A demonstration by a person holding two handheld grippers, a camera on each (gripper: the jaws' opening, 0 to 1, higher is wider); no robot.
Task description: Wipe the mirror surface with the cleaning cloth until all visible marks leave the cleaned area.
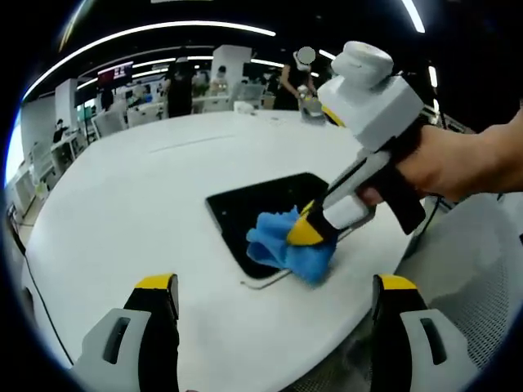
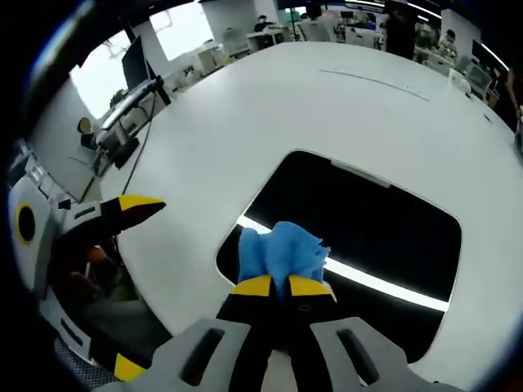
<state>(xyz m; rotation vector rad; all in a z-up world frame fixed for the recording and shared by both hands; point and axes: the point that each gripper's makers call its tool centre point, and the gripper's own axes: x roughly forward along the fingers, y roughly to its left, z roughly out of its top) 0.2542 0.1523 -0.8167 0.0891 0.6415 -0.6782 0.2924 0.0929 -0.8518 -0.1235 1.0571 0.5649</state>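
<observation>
At the table's (image 1: pixel 147 212) near edge, my right gripper (image 2: pixel 278 287) pinches the cloth (image 2: pixel 282 251) onto the mirror (image 2: pixel 368 220) to wipe; my left gripper (image 1: pixel 274 298) waits open.

mirror (image 2: pixel 368 220): 1 | cleaning cloth (image 2: pixel 282 249): 1 | table (image 1: pixel 147 212): 1 | grippers: 2, left gripper (image 1: pixel 274 298), right gripper (image 2: pixel 282 286)

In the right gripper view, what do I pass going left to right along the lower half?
Left gripper at the table edge → blue cleaning cloth held in the right gripper → dark mirror → bare white table.
</observation>
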